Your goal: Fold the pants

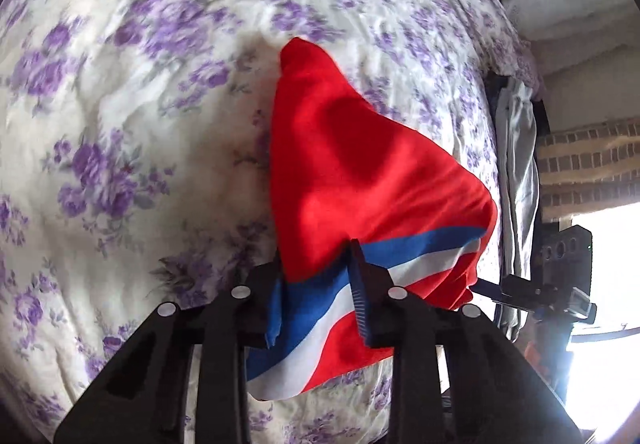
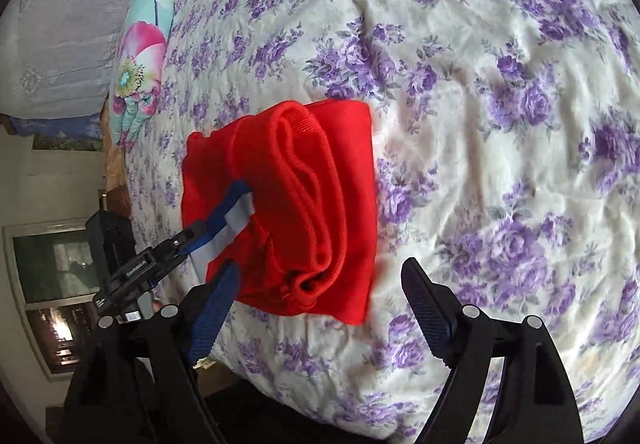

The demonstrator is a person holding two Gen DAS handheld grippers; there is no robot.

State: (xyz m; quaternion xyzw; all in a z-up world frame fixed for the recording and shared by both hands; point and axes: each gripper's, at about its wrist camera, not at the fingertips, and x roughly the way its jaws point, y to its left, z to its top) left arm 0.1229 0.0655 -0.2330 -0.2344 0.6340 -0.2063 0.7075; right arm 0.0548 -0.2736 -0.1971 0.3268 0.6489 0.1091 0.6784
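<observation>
Red pants (image 2: 304, 203) with a blue and white side stripe lie folded into a thick bundle on the flowered bedsheet (image 2: 480, 83). In the left wrist view the pants (image 1: 360, 163) rise toward me, their striped edge bunched between the fingers of my left gripper (image 1: 318, 280), which is shut on it. The right wrist view shows that left gripper (image 2: 196, 230) pinching the stripe at the bundle's left side. My right gripper (image 2: 320, 284) stands wide open just in front of the bundle's near end, and neither pad presses the cloth.
A pillow with a big pink flower (image 2: 140, 55) lies at the far left edge of the bed. Grey cloth (image 1: 516, 163) hangs along the bed's right edge beside a bright window (image 1: 608, 264). Dark framed panels (image 2: 52, 264) stand beyond the bed.
</observation>
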